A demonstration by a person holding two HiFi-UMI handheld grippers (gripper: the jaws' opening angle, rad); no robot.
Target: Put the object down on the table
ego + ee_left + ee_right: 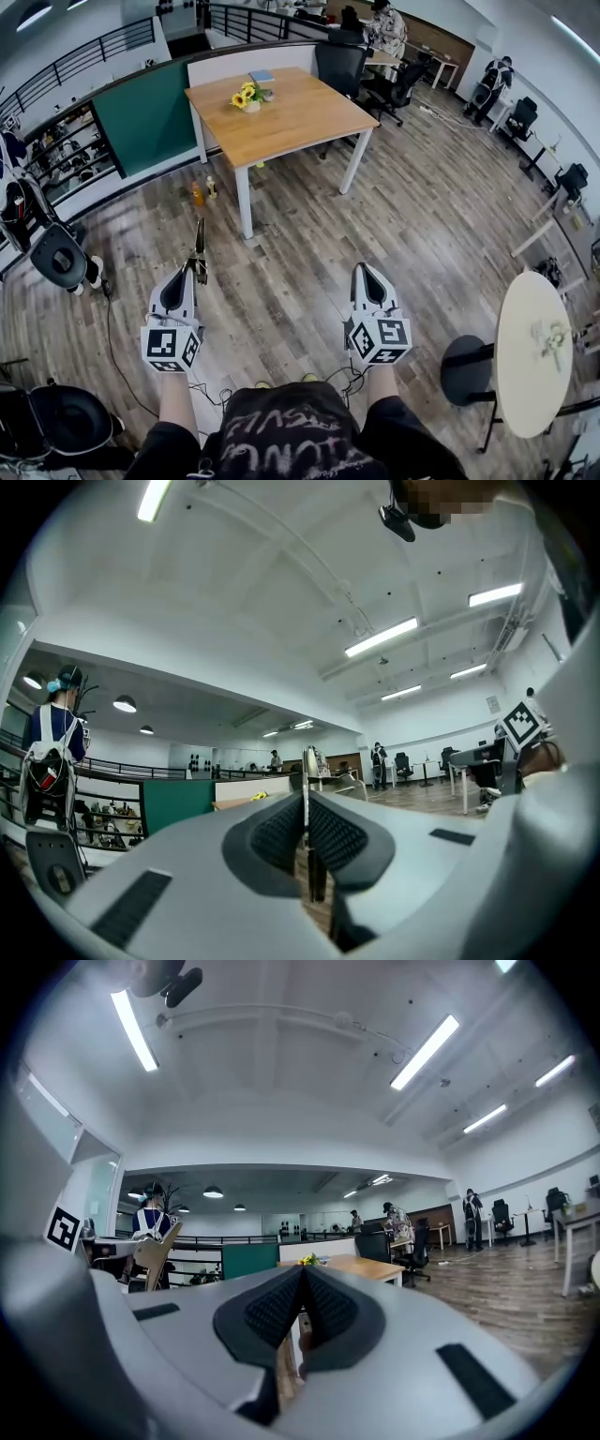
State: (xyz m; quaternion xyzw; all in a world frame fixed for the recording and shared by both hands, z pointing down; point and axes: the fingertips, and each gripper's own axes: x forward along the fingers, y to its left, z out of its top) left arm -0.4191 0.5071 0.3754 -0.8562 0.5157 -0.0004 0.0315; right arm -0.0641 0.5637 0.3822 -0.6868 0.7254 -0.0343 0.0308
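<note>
- At the left edge of the head view, a black office chair [56,258] and a floor cable [111,337] are seen. Both lie left of the straight route to the table, so only a drift to that side would bring a snag.
- The left gripper [192,270], at the lower left, is held level with its jaws pressed together on a thin flat object [199,246]. The object sticks forward past the tips, and its kind cannot be made out. In the left gripper view [306,799] it is seen edge-on between the dark pads [281,834].
- Only 1 end of the object is clamped. It could twist or slide out of the pads if its free end were knocked against the table edge on arrival.
- 2 bottles [203,191] stand on the floor just beside the table's near left leg and could be kicked over on approach.
- The wooden table [300,127] stands at the upper centre, well apart from both grippers with plank floor between, so the putting down is judged not yet begun.
- A pot of sunflowers [248,97] and a blue book [262,76] sit toward the far left of the top and could be struck. The near right part is judged the safer spot.
- The right gripper [365,272], at the lower centre-right, is closed with nothing between its jaws.
- A round white table [520,375] and a black stool [466,368], at the lower right, are well off the route.
</note>
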